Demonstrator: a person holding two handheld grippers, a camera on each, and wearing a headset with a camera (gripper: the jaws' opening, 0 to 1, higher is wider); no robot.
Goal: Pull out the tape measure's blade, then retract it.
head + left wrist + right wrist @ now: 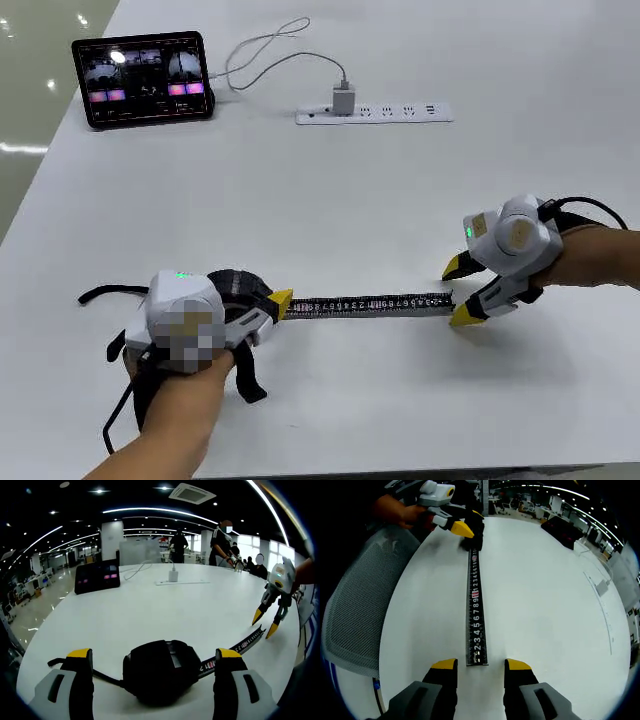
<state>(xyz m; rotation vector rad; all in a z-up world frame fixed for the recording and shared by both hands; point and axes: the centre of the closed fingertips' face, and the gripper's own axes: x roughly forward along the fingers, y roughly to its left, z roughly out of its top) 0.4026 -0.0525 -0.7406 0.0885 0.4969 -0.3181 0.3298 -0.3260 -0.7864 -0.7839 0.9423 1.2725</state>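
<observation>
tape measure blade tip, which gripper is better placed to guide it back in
Right, likely: the right gripper faces the blade tip with open jaws, just short of it. The left gripper straddles the case at the other end.

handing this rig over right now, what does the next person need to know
Left gripper: open, jaws either side of the tape measure case, with a gap on both sides.
Right gripper: open. The end of the blade lies between its jaw tips, not held.
Done: blade pulled out, lying flat on the table.
Left: retract the blade into the case.
</observation>
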